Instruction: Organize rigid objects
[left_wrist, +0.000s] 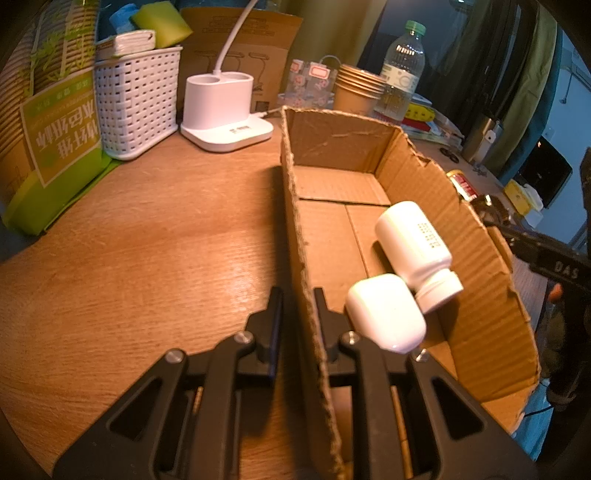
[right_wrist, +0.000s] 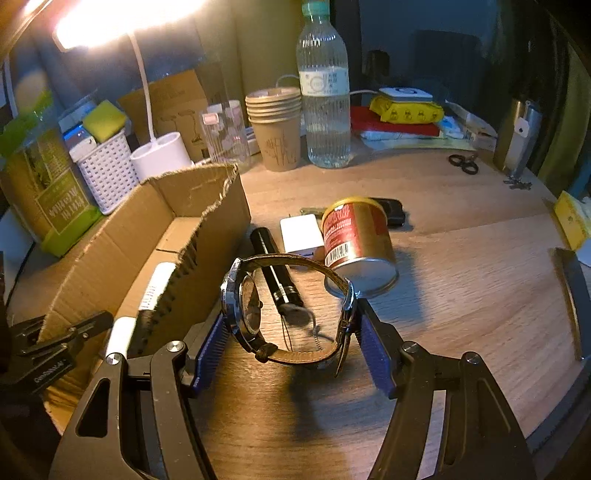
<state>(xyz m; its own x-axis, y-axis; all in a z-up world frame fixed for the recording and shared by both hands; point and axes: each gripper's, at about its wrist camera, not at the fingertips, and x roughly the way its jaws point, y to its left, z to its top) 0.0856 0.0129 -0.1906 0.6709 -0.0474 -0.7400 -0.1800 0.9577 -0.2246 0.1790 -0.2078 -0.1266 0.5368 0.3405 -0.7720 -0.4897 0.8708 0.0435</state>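
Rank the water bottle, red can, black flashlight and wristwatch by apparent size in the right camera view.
1. Water bottle
2. Wristwatch, though nearness to the camera inflates it
3. Red can
4. Black flashlight
The watch and can look close; their order is unsure.

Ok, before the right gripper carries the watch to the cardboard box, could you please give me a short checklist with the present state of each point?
1. Watch held by the right gripper: ok, case against one pad, buckle side against the other.
2. Cardboard box steadied: ok, the left gripper clamps its near wall.
3. Free floor in the box: ok, the two white bottles lie at the near end only.
4. Path over the torn wall: cannot tell, clearance is unclear.
5. Flashlight and can clear of the watch: cannot tell, they lie right behind it.
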